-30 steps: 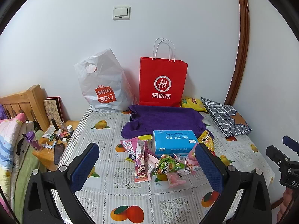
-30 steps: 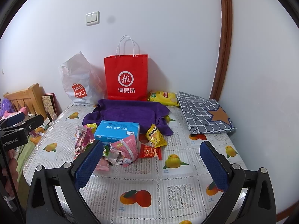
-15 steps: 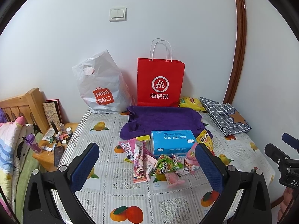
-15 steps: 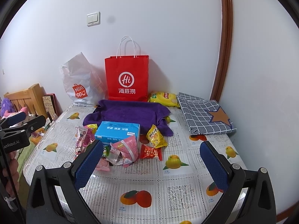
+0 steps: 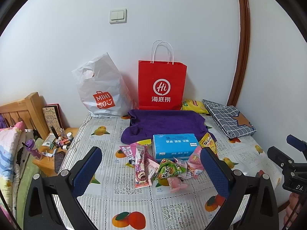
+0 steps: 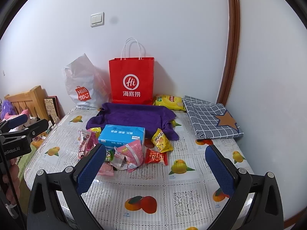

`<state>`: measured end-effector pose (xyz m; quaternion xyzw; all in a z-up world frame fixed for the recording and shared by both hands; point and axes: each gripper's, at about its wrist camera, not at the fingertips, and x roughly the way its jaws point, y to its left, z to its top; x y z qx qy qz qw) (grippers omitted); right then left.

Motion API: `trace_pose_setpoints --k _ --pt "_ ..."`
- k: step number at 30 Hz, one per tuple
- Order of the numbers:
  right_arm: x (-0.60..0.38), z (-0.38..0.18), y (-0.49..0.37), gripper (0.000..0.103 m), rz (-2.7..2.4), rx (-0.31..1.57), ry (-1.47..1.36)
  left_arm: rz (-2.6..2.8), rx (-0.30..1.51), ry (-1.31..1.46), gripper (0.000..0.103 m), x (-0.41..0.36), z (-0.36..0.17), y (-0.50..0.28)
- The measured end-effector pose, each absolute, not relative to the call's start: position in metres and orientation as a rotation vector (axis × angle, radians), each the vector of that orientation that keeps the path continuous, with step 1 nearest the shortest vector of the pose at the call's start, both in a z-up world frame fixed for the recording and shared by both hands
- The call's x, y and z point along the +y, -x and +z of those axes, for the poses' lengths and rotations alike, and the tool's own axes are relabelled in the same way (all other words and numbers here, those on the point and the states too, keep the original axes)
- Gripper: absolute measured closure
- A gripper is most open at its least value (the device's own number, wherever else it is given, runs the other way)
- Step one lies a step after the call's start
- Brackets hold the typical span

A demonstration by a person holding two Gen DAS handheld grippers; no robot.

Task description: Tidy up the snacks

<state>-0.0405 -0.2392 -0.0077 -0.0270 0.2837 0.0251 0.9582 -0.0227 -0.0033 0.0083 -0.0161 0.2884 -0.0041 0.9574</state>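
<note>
Several snack packets lie heaped on the fruit-print tablecloth around a blue box: pink packets, a green one, a yellow one and a red one. A yellow chip bag rests by the wall. A red paper bag and a white plastic bag stand at the back. My left gripper hangs open in front of the heap, holding nothing. My right gripper is open too, short of the packets.
A purple towel lies behind the blue box. A folded grey checked cloth sits at the right by the wall. A wooden bedside stand with small bottles and a bed border the table's left side.
Both views have drifted slightly; the left gripper's view shifted a little, with the bags sitting marginally further left and higher. Nothing on the table moved and both grippers stay open.
</note>
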Motion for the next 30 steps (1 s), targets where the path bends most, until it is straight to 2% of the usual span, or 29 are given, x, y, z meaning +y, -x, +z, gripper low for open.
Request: trace_pose_setpoints --k 16,23,30 --pt "-0.234 -0.028 0.022 0.000 0.061 0.592 0.046 -0.035 0.652 0.055 0.000 -0.001 -0.011 0.001" --pt "-0.233 -0.052 -0.003 0.000 -0.008 0.616 0.087 0.024 0.713 -0.005 0.000 -0.004 -0.037 -0.022" --pt "-0.241 -0.088 -0.047 0.000 0.007 0.716 0.053 -0.018 0.742 0.032 0.000 0.006 -0.063 -0.048"
